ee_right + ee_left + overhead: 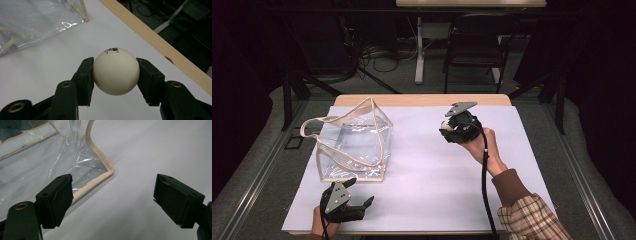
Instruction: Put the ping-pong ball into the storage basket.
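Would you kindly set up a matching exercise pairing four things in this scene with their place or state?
Things:
1. cream ball
2. clear bag
3. left hand-held gripper
4. right hand-held gripper

States:
A. jaws apart, nothing between them
B. lying on the white sheet, beige trim
C. shut on something round
D. clamped between two black jaws

Pairs: 1-D, 2-B, 3-A, 4-C

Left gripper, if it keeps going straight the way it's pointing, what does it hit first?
Probably the white table cover. The left gripper aims just past the beige-trimmed corner of the clear bag, which its left jaw might graze; depth is unclear.
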Motion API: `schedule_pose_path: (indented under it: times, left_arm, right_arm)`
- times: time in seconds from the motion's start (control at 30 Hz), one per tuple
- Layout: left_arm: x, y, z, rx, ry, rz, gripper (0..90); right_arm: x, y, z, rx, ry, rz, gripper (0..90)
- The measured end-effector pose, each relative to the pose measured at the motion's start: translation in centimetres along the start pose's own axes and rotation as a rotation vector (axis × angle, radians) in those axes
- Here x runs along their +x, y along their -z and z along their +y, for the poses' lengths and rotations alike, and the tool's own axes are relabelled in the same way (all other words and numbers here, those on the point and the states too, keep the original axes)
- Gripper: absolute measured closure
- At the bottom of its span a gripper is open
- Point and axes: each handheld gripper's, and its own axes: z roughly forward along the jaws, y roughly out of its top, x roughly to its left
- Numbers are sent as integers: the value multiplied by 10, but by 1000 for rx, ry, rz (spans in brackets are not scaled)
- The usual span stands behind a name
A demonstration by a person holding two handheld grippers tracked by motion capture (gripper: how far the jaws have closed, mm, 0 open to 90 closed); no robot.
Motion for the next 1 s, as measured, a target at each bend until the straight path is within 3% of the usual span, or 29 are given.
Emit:
schedule_pose_path:
  times: [1.0]
  left_arm:
    - [-1,-1,0,3,1,-7,163]
  right_arm:
    - [15,5,19,-22,50,19,505]
